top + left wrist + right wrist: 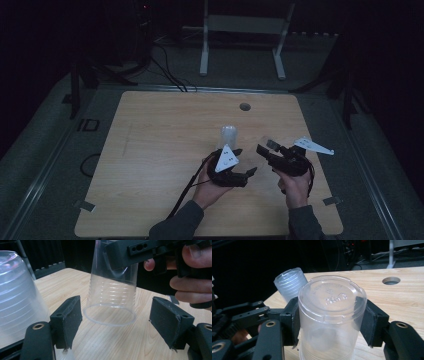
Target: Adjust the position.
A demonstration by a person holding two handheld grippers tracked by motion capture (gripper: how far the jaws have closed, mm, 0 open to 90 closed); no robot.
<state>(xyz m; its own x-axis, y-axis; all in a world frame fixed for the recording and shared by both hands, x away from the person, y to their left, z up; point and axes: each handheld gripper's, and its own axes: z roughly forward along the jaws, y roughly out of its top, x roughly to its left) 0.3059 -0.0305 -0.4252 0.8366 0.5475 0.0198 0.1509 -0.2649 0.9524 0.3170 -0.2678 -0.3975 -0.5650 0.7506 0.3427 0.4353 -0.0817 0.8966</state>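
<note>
The pale wooden bench lies under both my hands. Left of my left fingers stands a ribbed stack of cups, frosted plastic; these fingers stand apart, empty. My right fingers clamp one clear upturned cup, its round embossed base showing between them.

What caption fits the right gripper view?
Right gripper clamps an upside-down clear cup above a wooden table.
</note>
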